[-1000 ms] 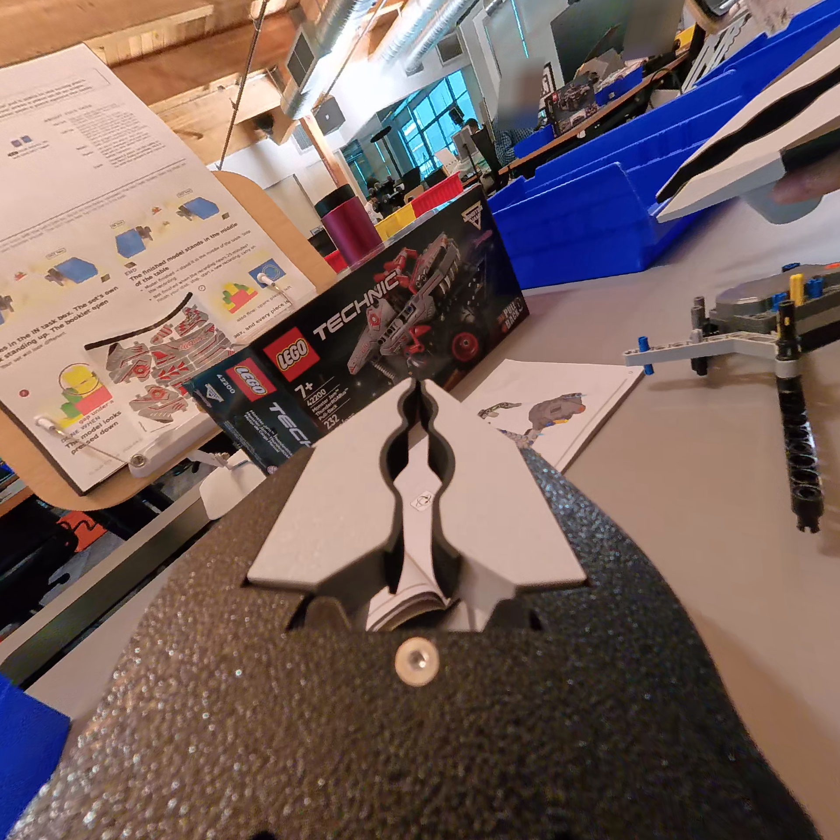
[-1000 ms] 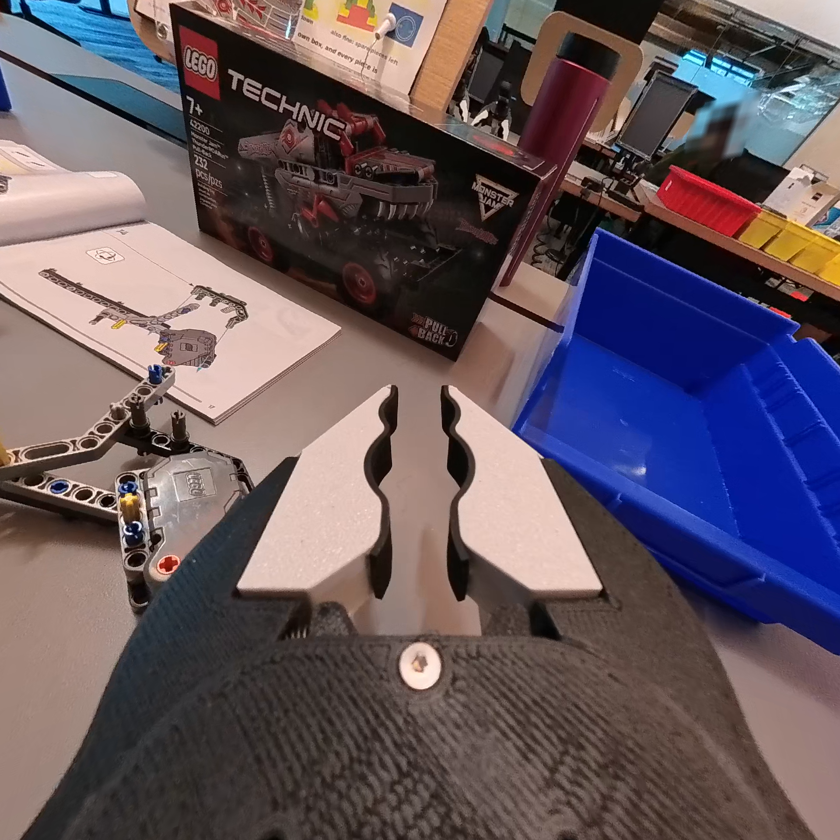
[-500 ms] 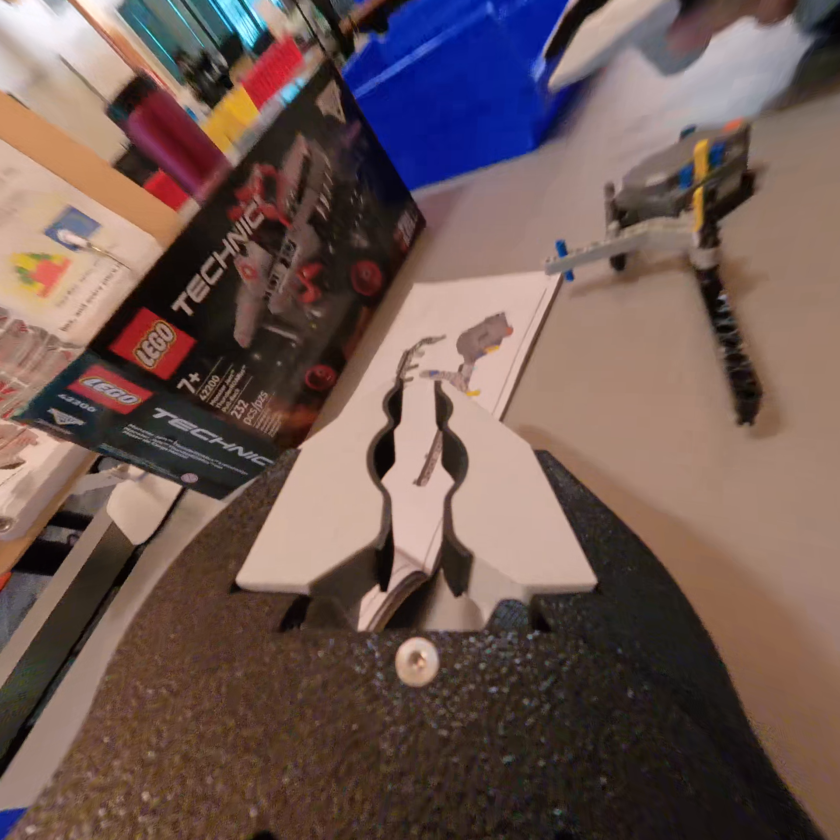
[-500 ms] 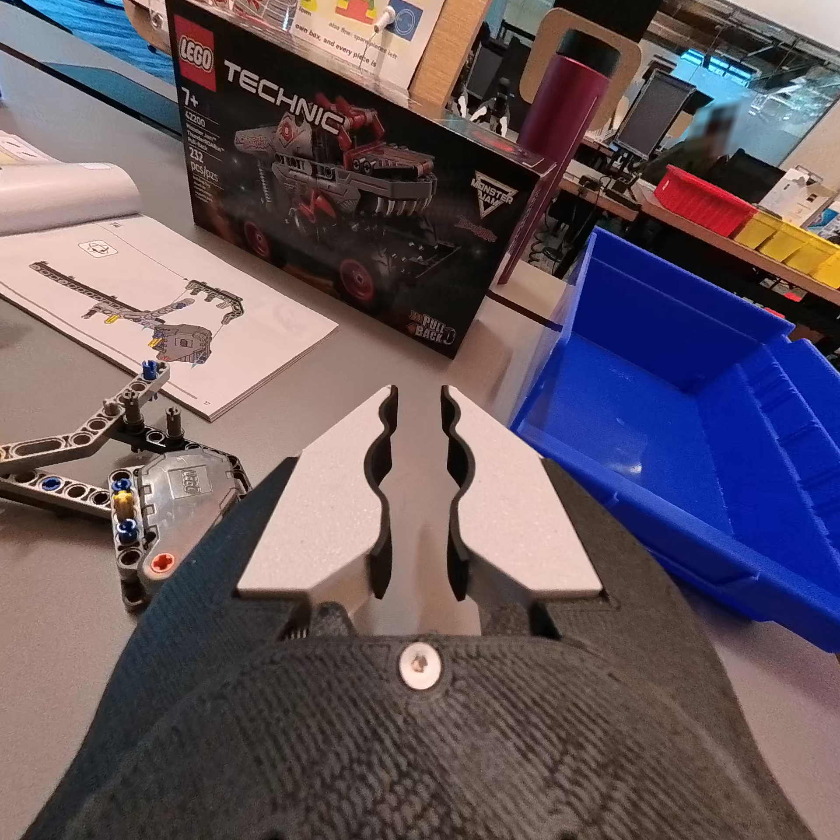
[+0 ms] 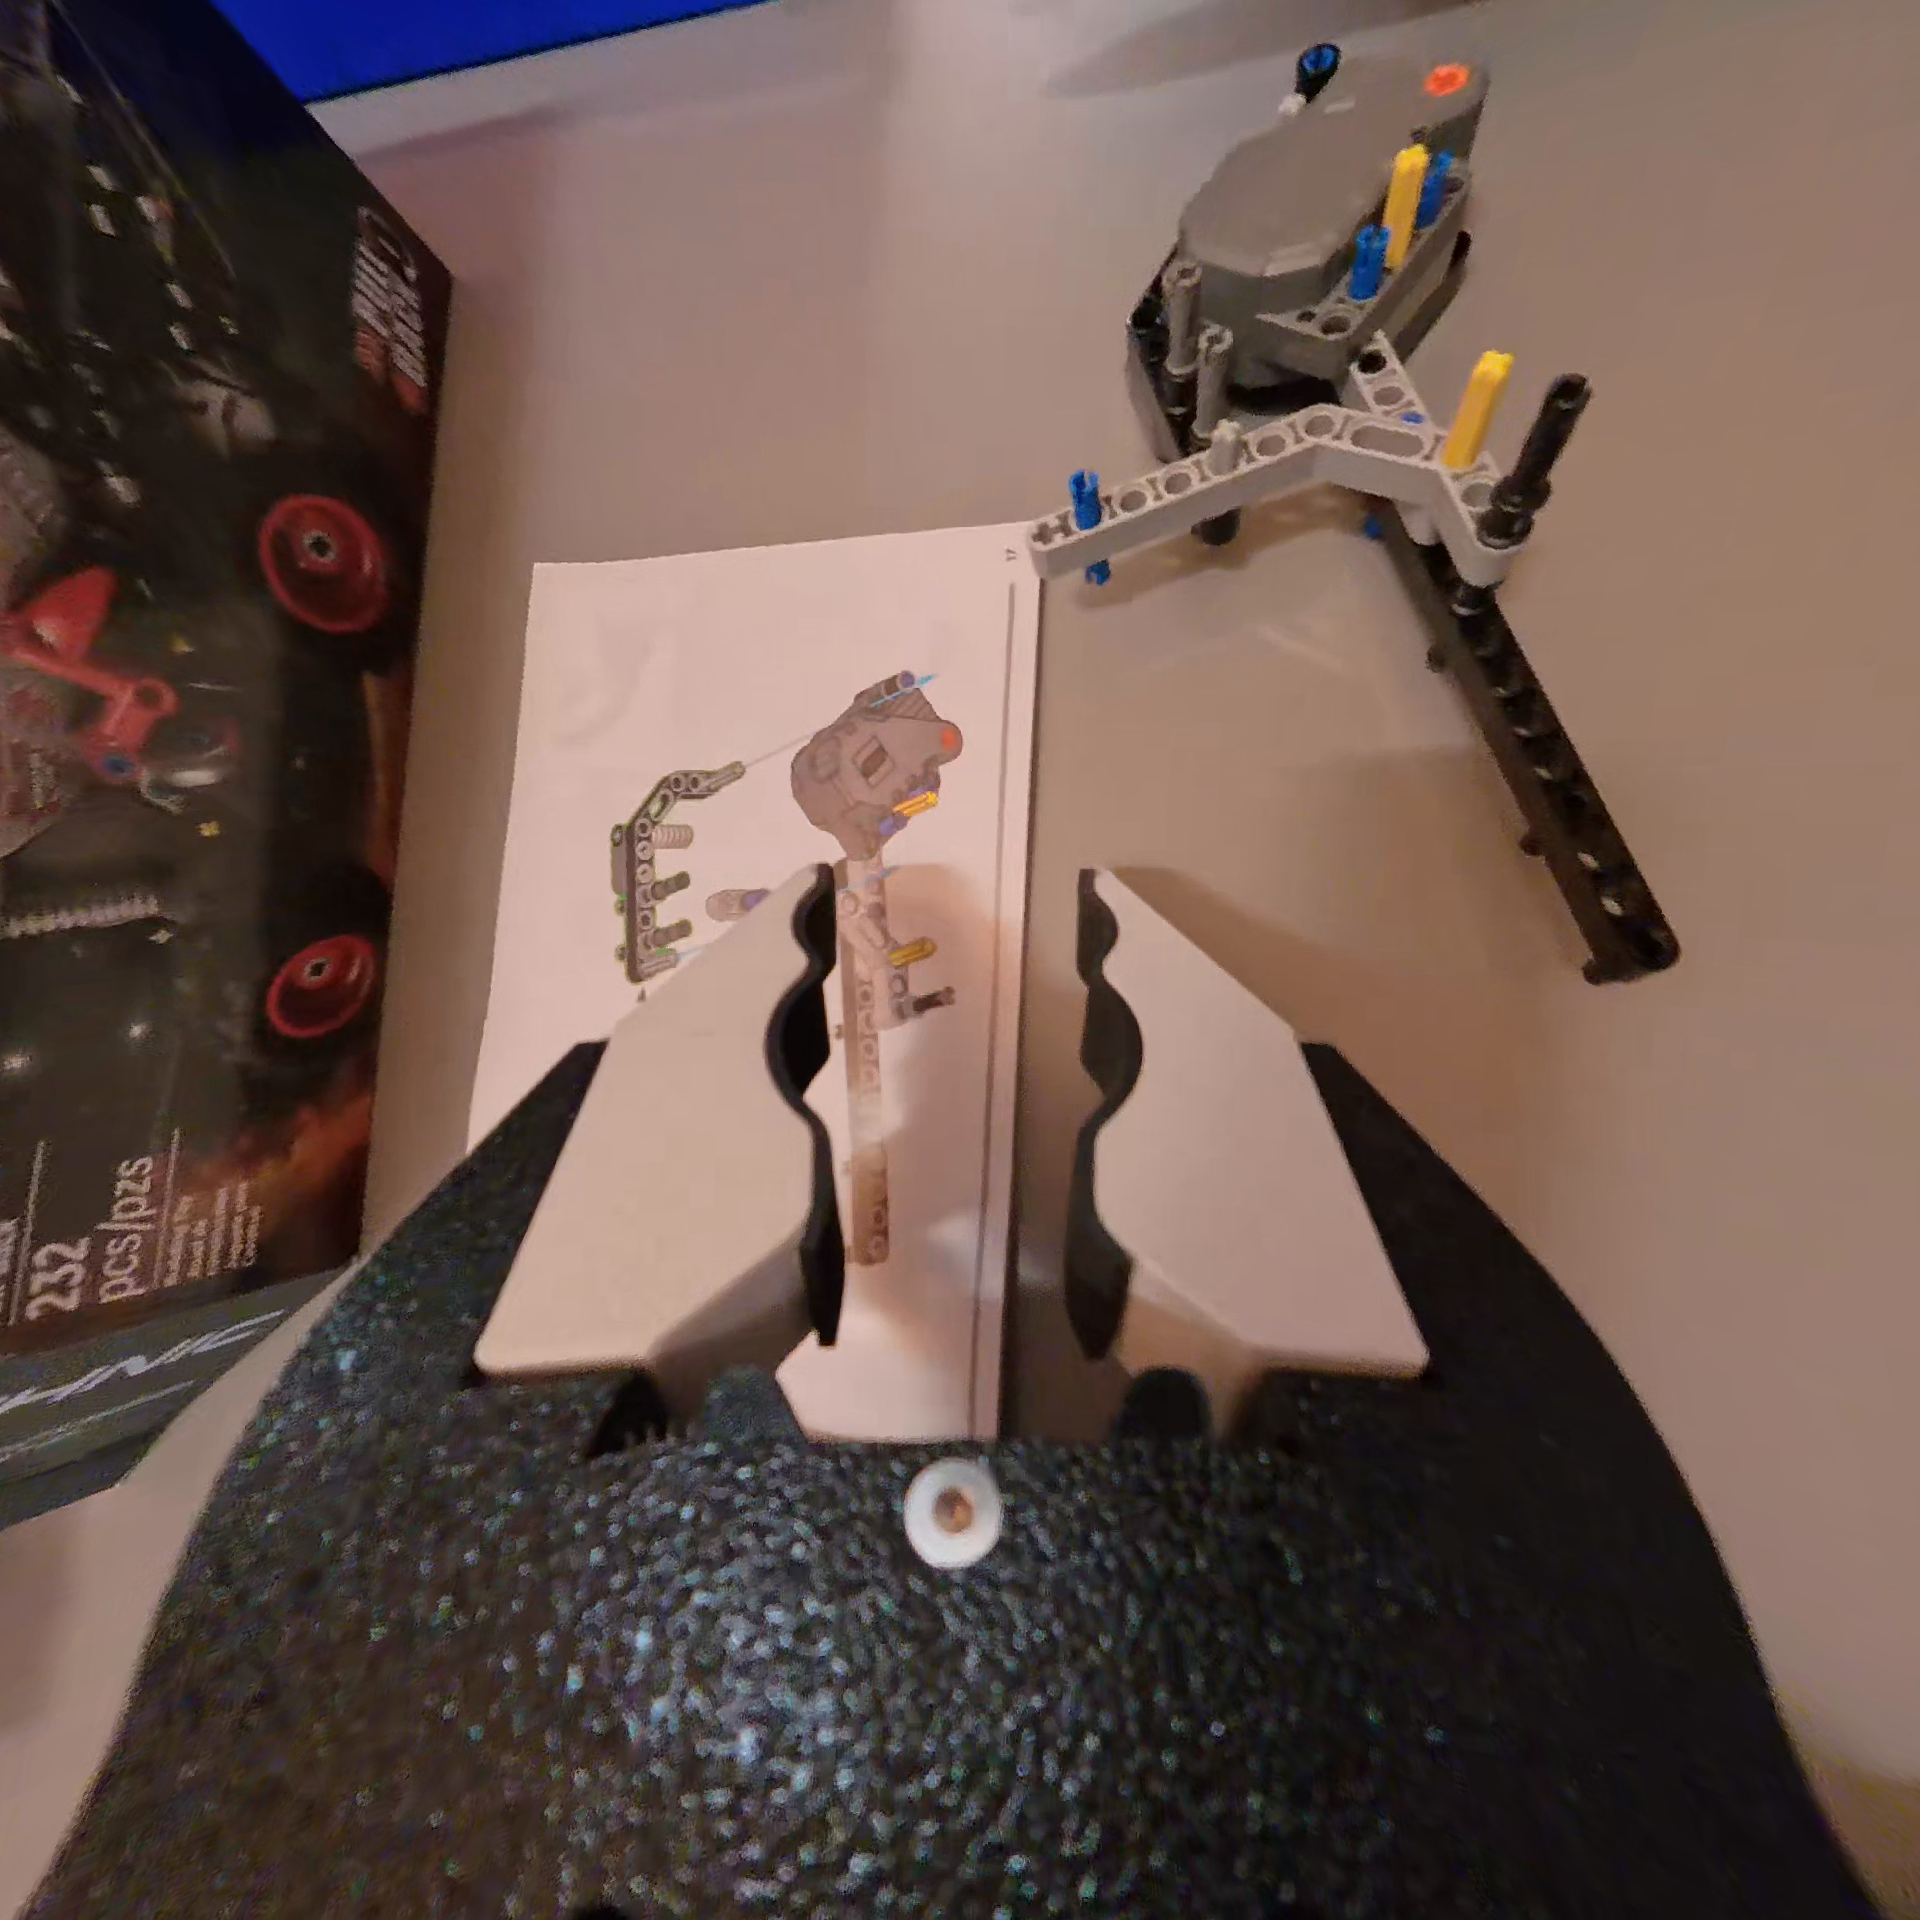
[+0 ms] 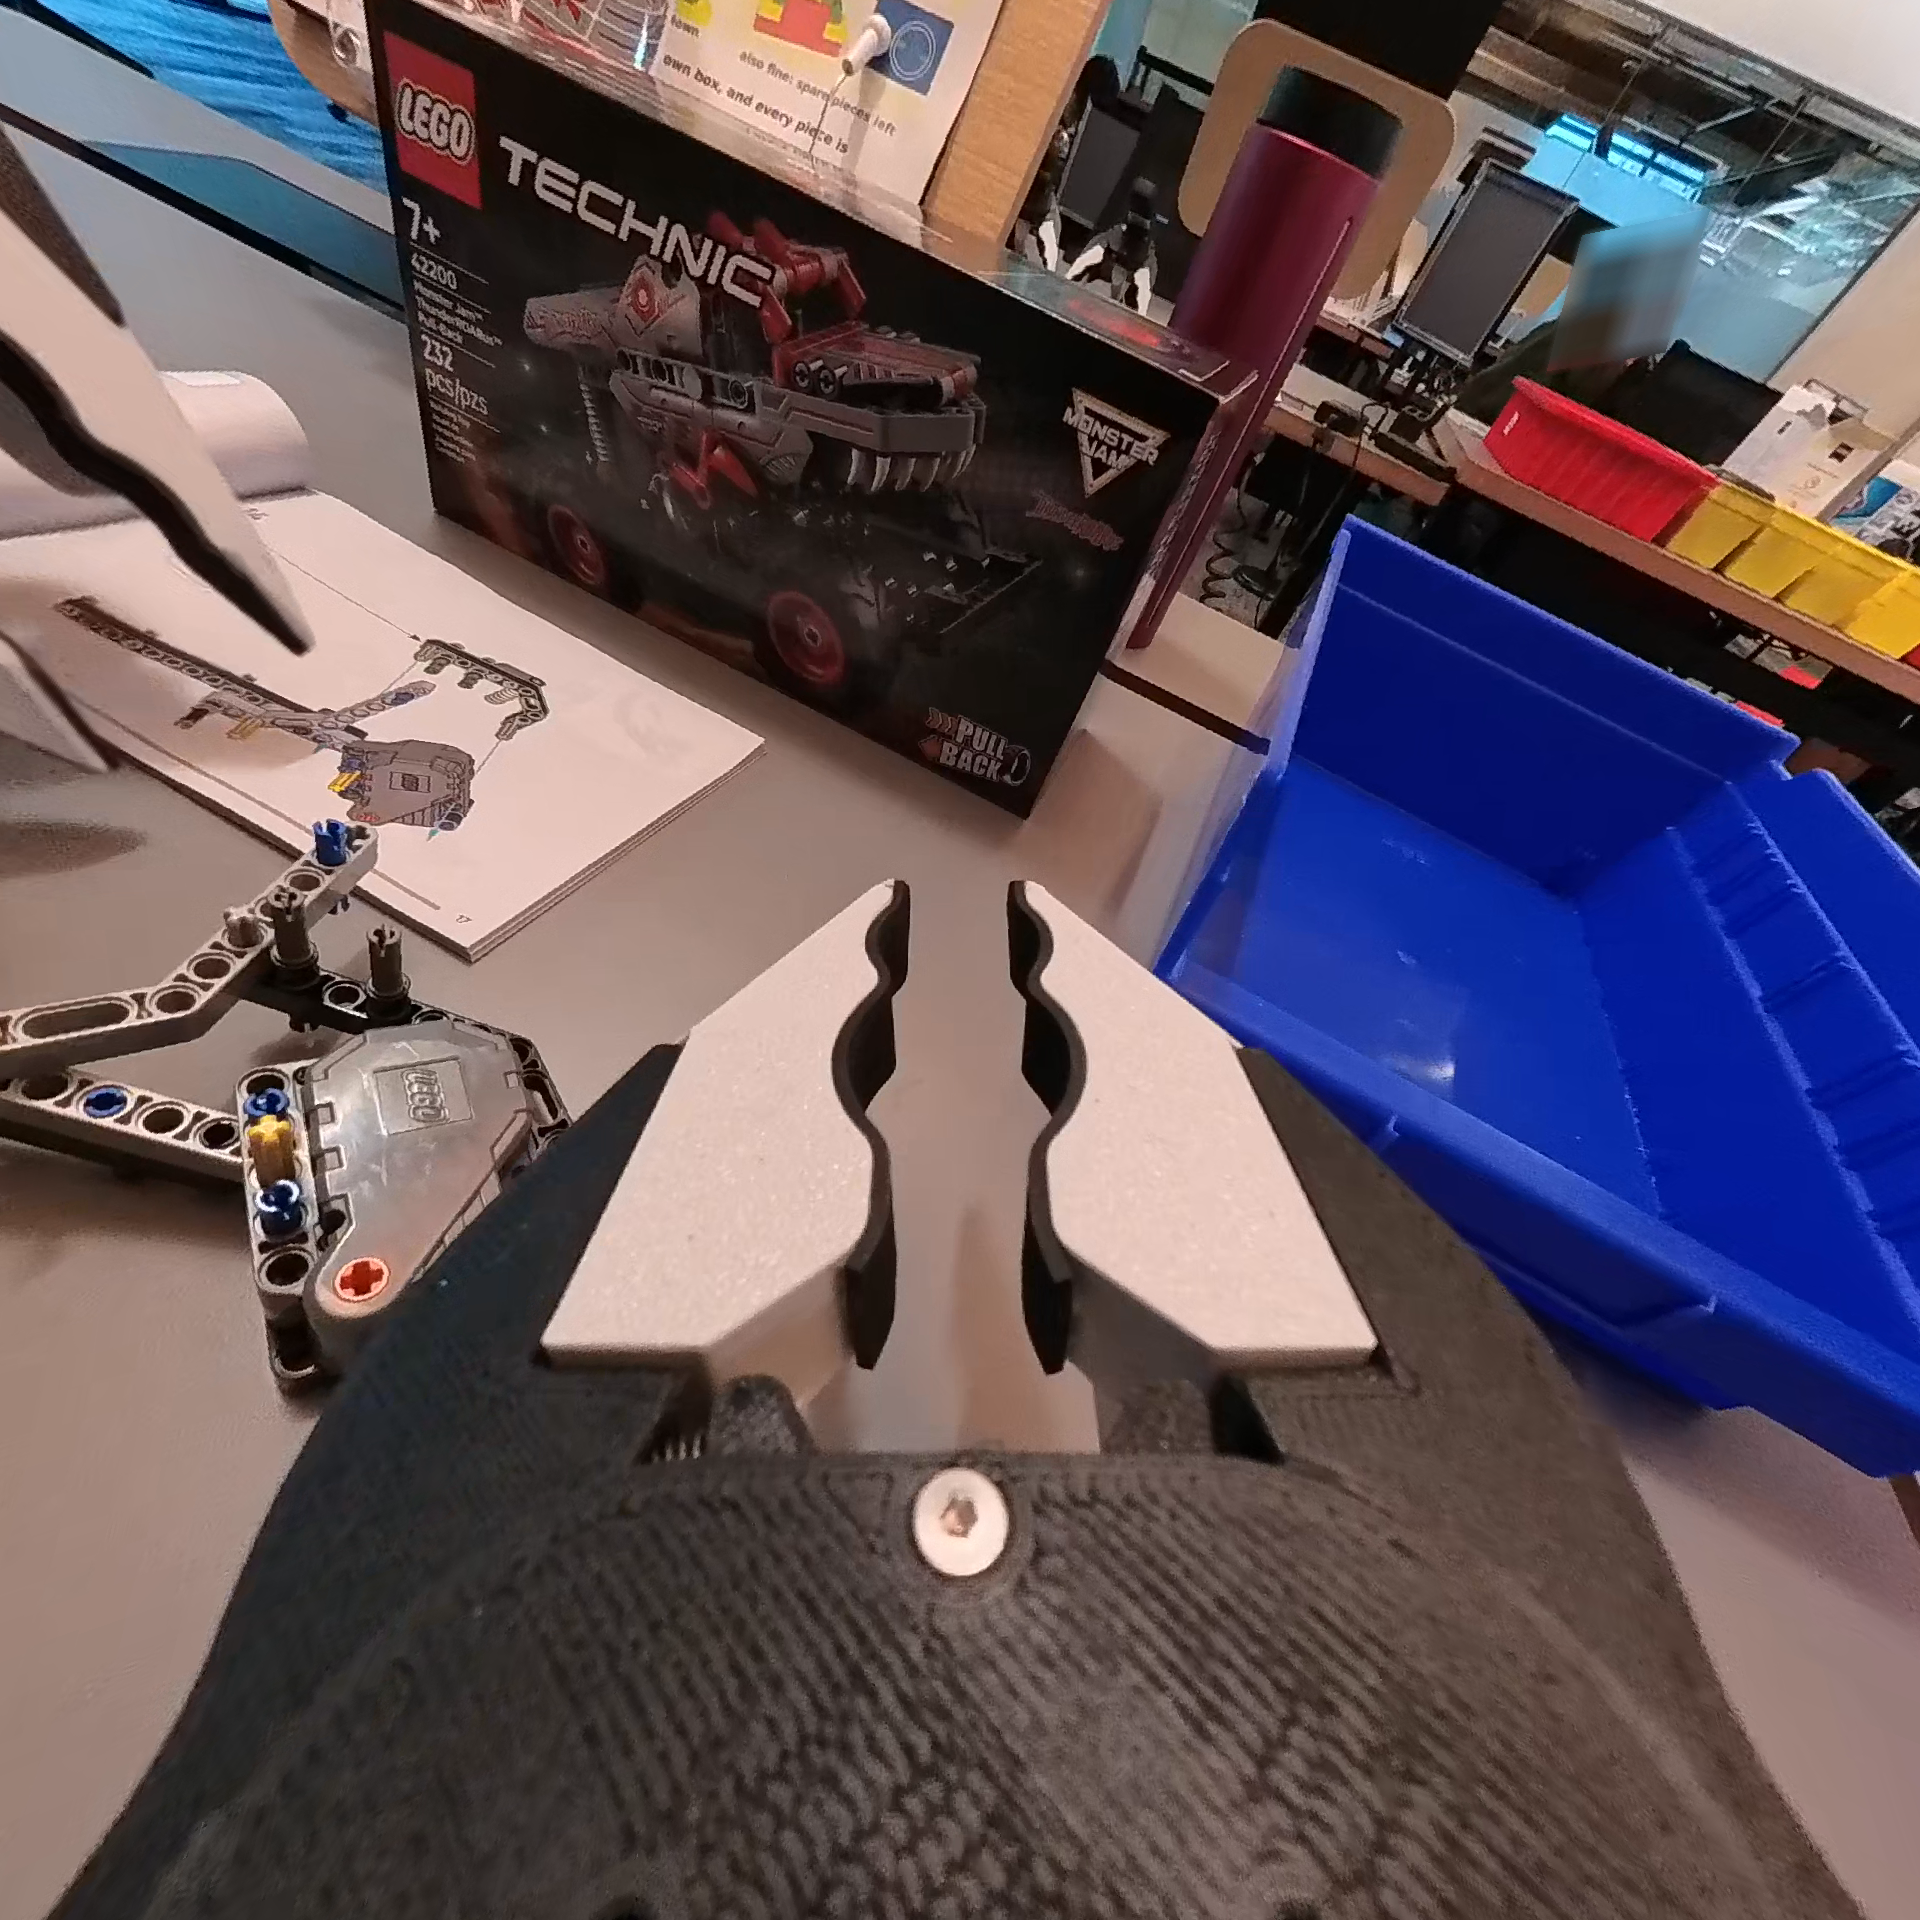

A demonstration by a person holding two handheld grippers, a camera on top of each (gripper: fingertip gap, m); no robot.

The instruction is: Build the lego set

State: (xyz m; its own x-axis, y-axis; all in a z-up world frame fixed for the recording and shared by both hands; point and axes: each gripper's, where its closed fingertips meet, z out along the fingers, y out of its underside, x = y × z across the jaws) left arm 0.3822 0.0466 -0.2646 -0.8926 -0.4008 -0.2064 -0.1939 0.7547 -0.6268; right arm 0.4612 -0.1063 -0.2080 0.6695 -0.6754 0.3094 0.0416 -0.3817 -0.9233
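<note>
The partly built lego model, a grey pull-back motor (image 5: 1309,239) with a light grey angled beam and a long black beam, lies on the grey table. It also shows in the right wrist view (image 6: 416,1122). The open instruction booklet (image 5: 727,665) lies flat beside it, also in the right wrist view (image 6: 582,748). My left gripper (image 5: 956,878) is open and empty, pointing down over the booklet's right edge. One of its fingers (image 6: 125,416) shows at the far left of the right wrist view. My right gripper (image 6: 958,894) is open a little and empty, just right of the model.
The black lego box (image 6: 779,416) stands behind the booklet, and shows at the left in the left wrist view (image 5: 187,727). A blue bin (image 6: 1558,935) sits to the right. A maroon bottle (image 6: 1278,260) stands behind the box. Red and yellow bins (image 6: 1600,473) are far back. My right fingertips sit around 20 cm from my left ones. The grey pull-back motor (image 5: 1309,239) lies around 10 cm away from my right fingertips. Look for it in the right wrist view (image 6: 351,1090) too.
My left gripper was shut on the booklet's pages. It has tipped downward, opened and let the pages go, and the booklet lies flat. My right gripper has barely moved.
</note>
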